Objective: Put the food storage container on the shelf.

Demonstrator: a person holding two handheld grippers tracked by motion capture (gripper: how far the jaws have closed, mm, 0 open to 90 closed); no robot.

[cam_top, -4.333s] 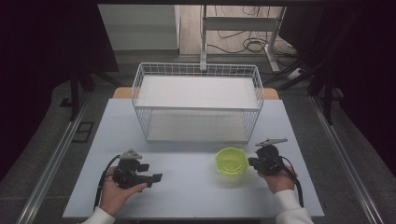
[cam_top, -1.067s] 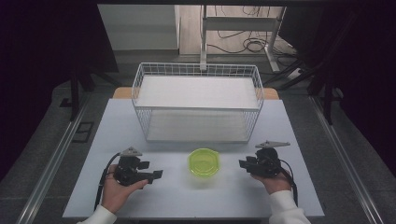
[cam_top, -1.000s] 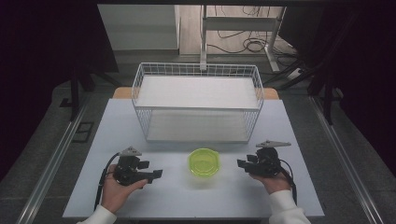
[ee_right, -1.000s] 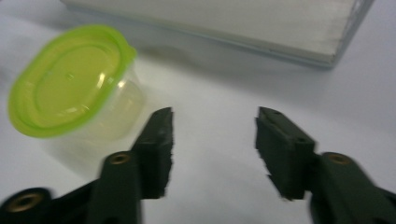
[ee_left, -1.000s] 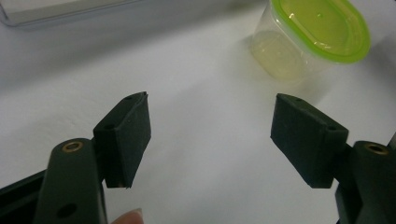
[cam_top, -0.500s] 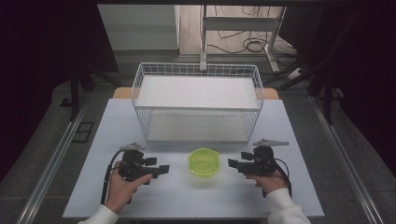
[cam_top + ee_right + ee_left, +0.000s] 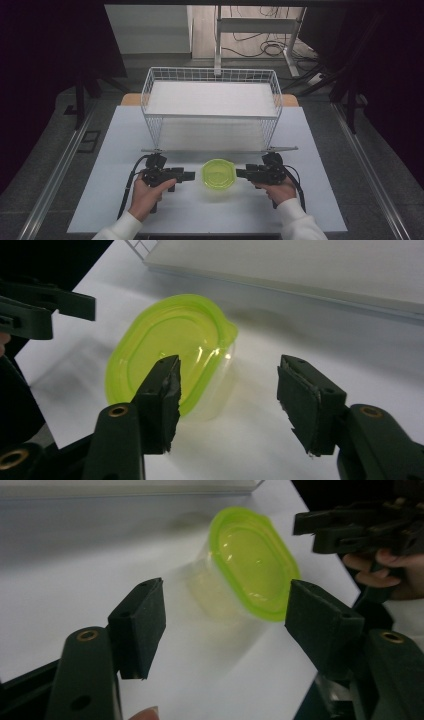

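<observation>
A clear tub with a lime-green lid [image 7: 218,173] stands at the front middle of the white table [image 7: 115,150]. My left gripper [image 7: 190,175] lies just left of it and points at it; its jaws have just been closing a little but stand open, with the tub [image 7: 252,570] ahead of the tips and not gripped. My right gripper [image 7: 239,173] points at the tub from the right, its tips almost at the rim. Its jaws have just been closing too and are still open, the tub [image 7: 170,350] lying beyond the left pad, nothing pressed.
A white wire basket [image 7: 210,116] with a white liner stands behind the tub across the back of the table. Cables trail from both grippers toward the front edge. Dark floor and rails flank the table.
The tub went from beside the right gripper to the table's front middle. Over the last second both grippers moved inward toward it from either side.
</observation>
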